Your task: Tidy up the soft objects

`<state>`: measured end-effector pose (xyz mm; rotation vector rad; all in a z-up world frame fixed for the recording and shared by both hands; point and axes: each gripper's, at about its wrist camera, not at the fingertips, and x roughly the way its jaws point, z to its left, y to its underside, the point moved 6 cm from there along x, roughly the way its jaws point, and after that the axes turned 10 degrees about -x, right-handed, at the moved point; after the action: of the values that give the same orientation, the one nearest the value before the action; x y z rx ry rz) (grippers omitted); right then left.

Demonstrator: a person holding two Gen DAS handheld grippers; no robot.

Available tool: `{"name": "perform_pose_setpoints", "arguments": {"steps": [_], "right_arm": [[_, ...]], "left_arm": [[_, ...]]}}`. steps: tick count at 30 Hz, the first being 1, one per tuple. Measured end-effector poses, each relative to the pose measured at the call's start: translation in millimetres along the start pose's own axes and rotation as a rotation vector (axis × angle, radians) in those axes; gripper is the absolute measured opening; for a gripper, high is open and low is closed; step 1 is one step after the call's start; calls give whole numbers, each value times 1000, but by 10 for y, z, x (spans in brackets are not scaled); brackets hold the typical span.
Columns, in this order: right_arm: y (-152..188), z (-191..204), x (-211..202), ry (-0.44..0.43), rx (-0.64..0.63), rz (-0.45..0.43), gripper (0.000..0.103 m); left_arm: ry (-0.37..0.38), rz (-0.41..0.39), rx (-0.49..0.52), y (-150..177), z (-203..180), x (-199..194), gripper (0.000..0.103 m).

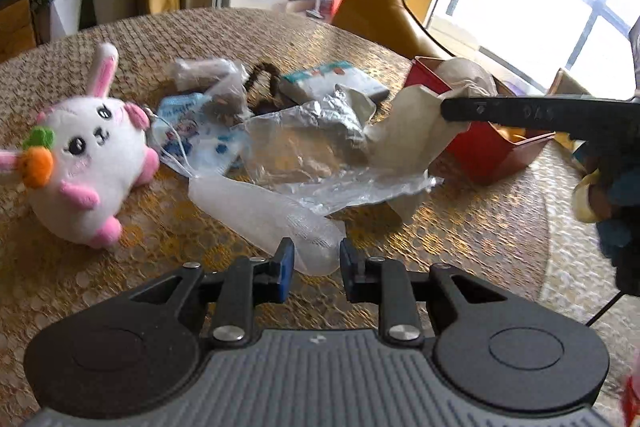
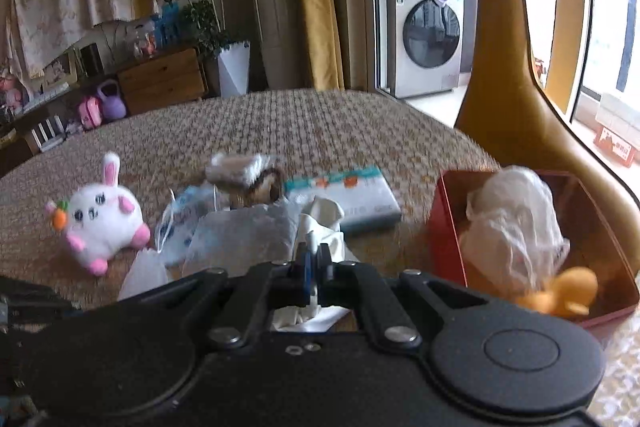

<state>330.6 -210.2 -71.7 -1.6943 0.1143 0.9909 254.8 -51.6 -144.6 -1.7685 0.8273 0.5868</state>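
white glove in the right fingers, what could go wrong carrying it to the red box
1. The white glove is pinched only at one edge by the right gripper; it could slip out.
2. Its hanging end may drag the clear plastic bag along.
3. The red box already holds a bulky white bundle, so the glove may spill over.

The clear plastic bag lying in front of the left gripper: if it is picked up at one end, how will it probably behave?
The clear plastic bag looks thin and crumpled, so it would probably hang limp rather than keep its shape. It seems very light. Its glossy surface may slide between the pads, and it overlaps other wrappers, which might drag along.
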Motion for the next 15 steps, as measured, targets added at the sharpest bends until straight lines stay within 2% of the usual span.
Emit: {"name": "perform_pose_setpoints", "arguments": {"steps": [2, 3, 4, 6, 8, 10, 13, 15], "right_arm": [[64, 21, 10, -4, 6, 14, 2], [84, 29, 17, -6, 8, 18, 2], [102, 35, 6, -8, 9, 20, 2], [132, 46, 7, -12, 14, 24, 2], [151, 50, -4, -16, 18, 24, 2], [147, 48, 3, -18, 23, 24, 2], [159, 28, -4, -20, 27, 27, 2], [164, 17, 3, -24, 35, 29, 2]], "left_arm": [[8, 13, 2, 23, 2, -14, 28], [15, 19, 6, 46, 16, -29, 38], [26, 25, 9, 60, 18, -41, 60], [51, 28, 11, 82, 2, -54, 80], [75, 40, 21, 100, -17, -72, 80], [64, 26, 52, 92, -58, -104, 80], [62, -5, 126, -1, -188, -115, 81], [71, 6, 130, -94, -245, -32, 84]]}}
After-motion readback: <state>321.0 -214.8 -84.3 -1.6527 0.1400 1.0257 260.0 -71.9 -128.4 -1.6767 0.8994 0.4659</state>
